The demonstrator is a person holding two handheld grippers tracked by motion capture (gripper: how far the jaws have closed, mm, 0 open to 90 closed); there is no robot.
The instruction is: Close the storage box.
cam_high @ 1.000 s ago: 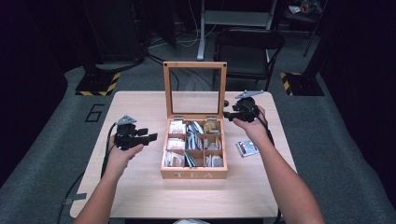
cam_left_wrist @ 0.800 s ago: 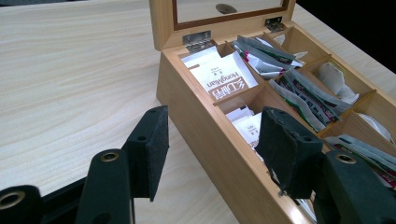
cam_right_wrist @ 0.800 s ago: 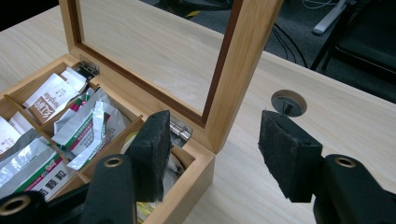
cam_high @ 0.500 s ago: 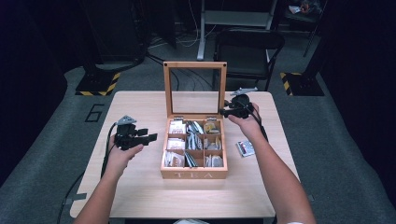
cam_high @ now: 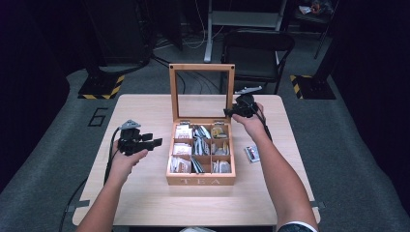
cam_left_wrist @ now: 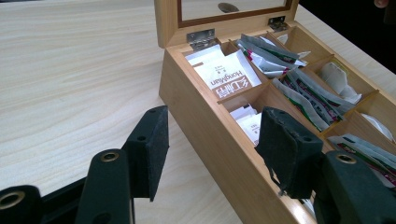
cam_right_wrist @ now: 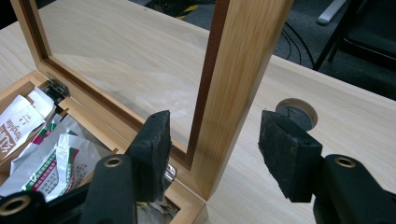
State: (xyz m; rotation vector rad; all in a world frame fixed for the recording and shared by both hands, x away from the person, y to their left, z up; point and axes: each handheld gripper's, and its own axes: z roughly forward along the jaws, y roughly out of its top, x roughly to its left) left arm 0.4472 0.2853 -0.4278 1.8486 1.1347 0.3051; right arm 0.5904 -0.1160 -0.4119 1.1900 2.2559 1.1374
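Sliding leftward, the right hand-held gripper [cam_right_wrist: 212, 140] is straddling the upright lid's [cam_right_wrist: 233, 88] right frame post, jaws open.

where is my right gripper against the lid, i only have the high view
Observer: The right gripper has the lid frame's side post between its jaws, pads not pressing on it.
Operator: lid upright?
Observer: Yes, the glass lid stands open on the tea box.
Operator: and the left one?
Observer: The left gripper is open, aimed at the box's side wall, with nothing between its jaws.
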